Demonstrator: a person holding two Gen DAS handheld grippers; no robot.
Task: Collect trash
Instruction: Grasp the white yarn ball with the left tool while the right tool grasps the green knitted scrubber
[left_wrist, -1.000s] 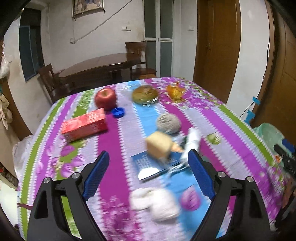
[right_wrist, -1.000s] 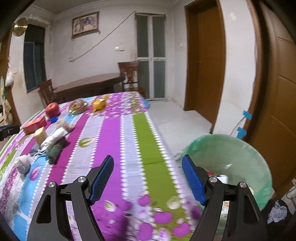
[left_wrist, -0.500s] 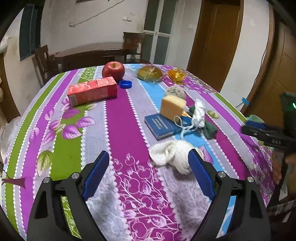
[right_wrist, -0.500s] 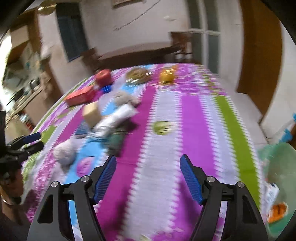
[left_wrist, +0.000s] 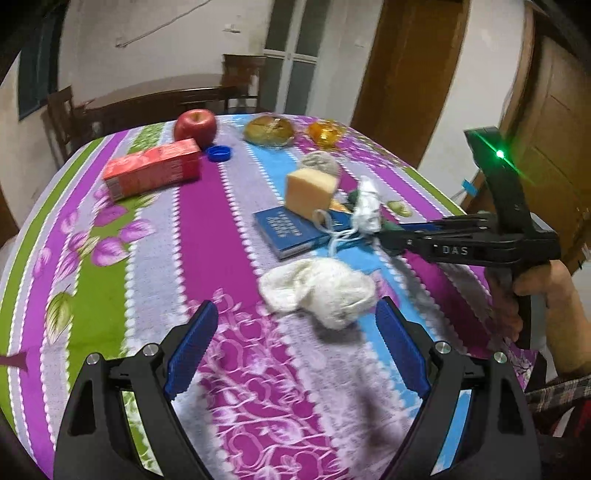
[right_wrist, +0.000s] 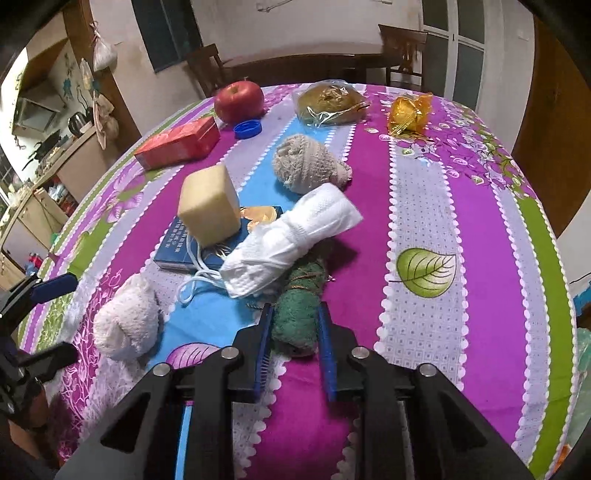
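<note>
My right gripper (right_wrist: 295, 314) is shut on a green scrubby wad (right_wrist: 299, 317) lying on the striped tablecloth. A white face mask (right_wrist: 291, 240) rests against the wad's far end. In the left wrist view my right gripper (left_wrist: 388, 236) reaches in from the right beside the mask (left_wrist: 367, 206). My left gripper (left_wrist: 295, 332) is open and empty, just in front of a white fluffy wad (left_wrist: 321, 288), which also shows in the right wrist view (right_wrist: 125, 325).
On the table are a yellow block (right_wrist: 208, 205) on a blue book (right_wrist: 184, 243), a beige knit ball (right_wrist: 306, 168), a red carton (right_wrist: 177, 144), an apple (right_wrist: 238, 101), a blue cap (right_wrist: 247, 129), a bagged bun (right_wrist: 330, 101) and an orange wrapper (right_wrist: 408, 110).
My right gripper swung from the table's side near the green bin to the middle pile and closed on the green wad. My left gripper drew back toward the near edge.
</note>
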